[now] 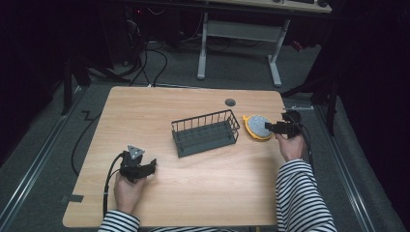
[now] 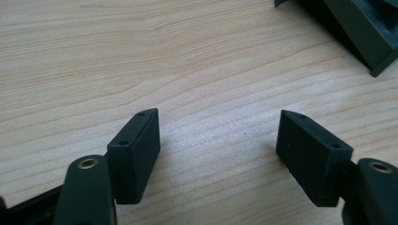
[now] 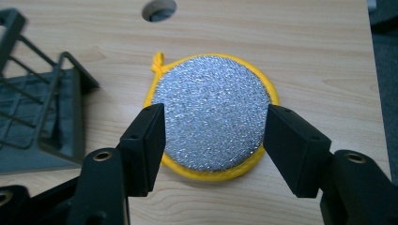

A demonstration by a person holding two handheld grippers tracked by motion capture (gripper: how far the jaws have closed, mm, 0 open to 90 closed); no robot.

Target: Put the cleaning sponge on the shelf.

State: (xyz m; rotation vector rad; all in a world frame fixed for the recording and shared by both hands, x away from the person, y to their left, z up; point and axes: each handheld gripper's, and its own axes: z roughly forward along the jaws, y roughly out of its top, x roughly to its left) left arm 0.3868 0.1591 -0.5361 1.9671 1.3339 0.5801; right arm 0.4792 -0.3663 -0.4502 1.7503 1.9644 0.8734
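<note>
A round scrubbing pad [image 1: 258,126] with a silver top and a yellow rim lies flat on the wooden table, right of a dark wire basket [image 1: 205,132]. My right gripper [image 1: 269,127] is at the pad's right side, open. In the right gripper view the pad [image 3: 212,112] lies between and just beyond the two jaws of the right gripper [image 3: 214,138], and the basket [image 3: 37,112] is at the left. My left gripper [image 1: 153,166] rests low at the table's front left, open over bare wood. In its own view the left gripper [image 2: 218,140] has nothing between its jaws.
A round cable hole [image 1: 230,102] sits in the table near the far edge. The basket's corner [image 2: 361,28] shows at the top right of the left gripper view. Black cables trail from both grippers. A white-legged desk [image 1: 239,34] stands on the floor beyond.
</note>
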